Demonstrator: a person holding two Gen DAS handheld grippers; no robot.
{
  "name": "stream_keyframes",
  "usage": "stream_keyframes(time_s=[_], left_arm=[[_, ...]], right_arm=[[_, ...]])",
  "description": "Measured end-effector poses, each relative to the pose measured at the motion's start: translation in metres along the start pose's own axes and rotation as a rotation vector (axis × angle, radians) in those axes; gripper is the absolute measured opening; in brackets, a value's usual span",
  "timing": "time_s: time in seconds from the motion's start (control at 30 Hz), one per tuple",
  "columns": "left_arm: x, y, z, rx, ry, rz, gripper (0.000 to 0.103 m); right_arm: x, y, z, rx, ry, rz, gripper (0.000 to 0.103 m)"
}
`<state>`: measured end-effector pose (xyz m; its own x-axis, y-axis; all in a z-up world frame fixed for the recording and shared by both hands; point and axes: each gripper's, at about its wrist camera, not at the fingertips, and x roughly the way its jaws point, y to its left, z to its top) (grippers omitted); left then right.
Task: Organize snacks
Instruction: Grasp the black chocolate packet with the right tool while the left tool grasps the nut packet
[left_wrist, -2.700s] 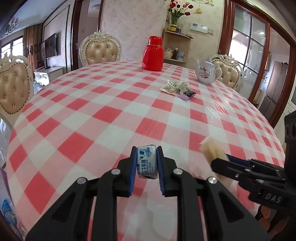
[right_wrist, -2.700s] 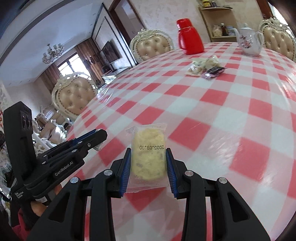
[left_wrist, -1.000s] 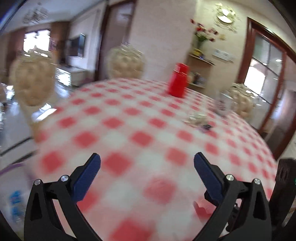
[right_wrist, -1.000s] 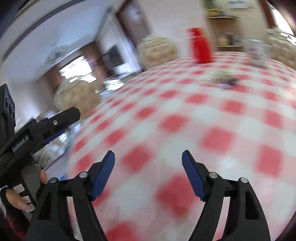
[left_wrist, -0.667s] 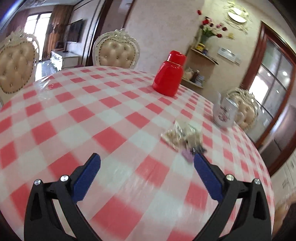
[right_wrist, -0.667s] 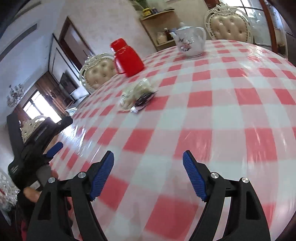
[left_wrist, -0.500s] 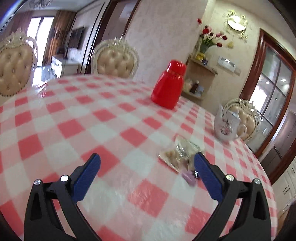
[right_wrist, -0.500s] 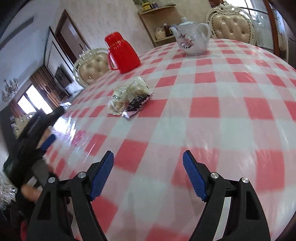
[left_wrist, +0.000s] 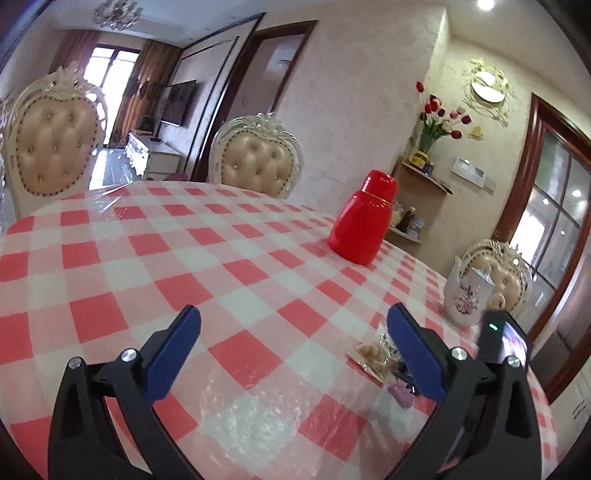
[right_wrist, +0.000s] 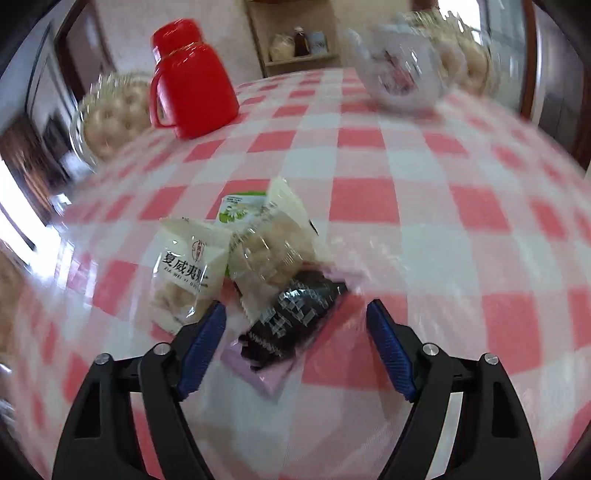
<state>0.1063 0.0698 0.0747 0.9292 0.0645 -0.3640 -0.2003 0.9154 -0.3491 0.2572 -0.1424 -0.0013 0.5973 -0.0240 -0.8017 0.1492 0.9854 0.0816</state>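
A small pile of wrapped snacks lies on the red-and-white checked tablecloth (right_wrist: 365, 199). In the right wrist view I see a white packet with Chinese print (right_wrist: 186, 275), a clear biscuit packet (right_wrist: 273, 247), a green-and-white packet (right_wrist: 242, 205) behind them, and a black packet (right_wrist: 295, 317) on a lilac one (right_wrist: 258, 373). My right gripper (right_wrist: 295, 336) is open and empty, its jaws either side of the black packet. My left gripper (left_wrist: 291, 354) is open and empty above the table; the pile (left_wrist: 373, 358) shows beside its right finger, with the right gripper's body (left_wrist: 502, 343) behind.
A red thermos jug (right_wrist: 192, 74) stands beyond the pile; it also shows in the left wrist view (left_wrist: 364, 218). A white floral teapot (right_wrist: 399, 74) stands at the far right. Padded chairs (left_wrist: 258, 158) ring the table. A corner shelf (left_wrist: 424, 177) is behind.
Both grippers held a snack 2.7 s ago and are now open and empty. Both swung across the table; the right gripper has closed in on the snack pile.
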Motion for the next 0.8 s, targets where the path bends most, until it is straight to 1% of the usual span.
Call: stream_keyframes(time_s=[0.03, 0.07, 0.1, 0.13, 0.23, 0.3, 0.4, 0.47, 0.5, 0.57, 0.6, 0.67, 0.7, 0.73, 0.8], left_arm=[[0.001, -0.001, -0.001, 0.007, 0.006, -0.009, 0.101], [0.001, -0.001, -0.001, 0.009, 0.013, -0.013, 0.101], [0.002, -0.001, -0.002, 0.011, 0.02, -0.013, 0.101], [0.003, 0.0, -0.003, 0.012, 0.03, -0.01, 0.101], [0.006, 0.005, -0.004, -0.007, 0.066, -0.019, 0.101], [0.012, 0.001, -0.007, 0.008, 0.1, -0.04, 0.101], [0.021, -0.015, -0.016, 0.084, 0.157, -0.083, 0.101], [0.021, -0.036, -0.027, 0.173, 0.183, -0.131, 0.101], [0.021, -0.051, -0.033, 0.239, 0.197, -0.176, 0.101], [0.022, -0.074, -0.043, 0.342, 0.208, -0.216, 0.101], [0.026, -0.088, -0.049, 0.416, 0.213, -0.223, 0.101], [0.037, -0.104, -0.054, 0.498, 0.235, -0.24, 0.101], [0.05, -0.113, -0.055, 0.542, 0.239, -0.212, 0.101], [0.061, -0.116, -0.053, 0.55, 0.249, -0.199, 0.101], [0.091, -0.122, -0.048, 0.538, 0.313, -0.205, 0.101]], right_arm=[[-0.002, 0.0, -0.002, -0.035, -0.003, -0.01, 0.072], [-0.004, -0.004, -0.006, -0.05, -0.001, -0.01, 0.053], [-0.012, -0.014, -0.011, -0.062, -0.021, -0.004, 0.034], [-0.018, -0.023, -0.016, -0.081, -0.03, 0.0, 0.028], [-0.044, -0.063, -0.037, -0.089, -0.067, 0.054, 0.028], [-0.065, -0.09, -0.057, -0.093, -0.086, 0.098, 0.027], [-0.087, -0.119, -0.079, -0.064, -0.099, 0.161, 0.027], [-0.096, -0.135, -0.089, -0.013, -0.105, 0.212, 0.028], [-0.099, -0.138, -0.092, 0.007, -0.102, 0.228, 0.028], [-0.101, -0.138, -0.095, 0.023, -0.094, 0.252, 0.028], [-0.101, -0.135, -0.095, 0.019, -0.093, 0.261, 0.028], [-0.099, -0.132, -0.095, 0.013, -0.081, 0.274, 0.028], [-0.1, -0.131, -0.096, 0.012, -0.072, 0.28, 0.028], [-0.1, -0.131, -0.097, 0.016, -0.067, 0.288, 0.028], [-0.103, -0.13, -0.096, 0.015, -0.068, 0.302, 0.028]])
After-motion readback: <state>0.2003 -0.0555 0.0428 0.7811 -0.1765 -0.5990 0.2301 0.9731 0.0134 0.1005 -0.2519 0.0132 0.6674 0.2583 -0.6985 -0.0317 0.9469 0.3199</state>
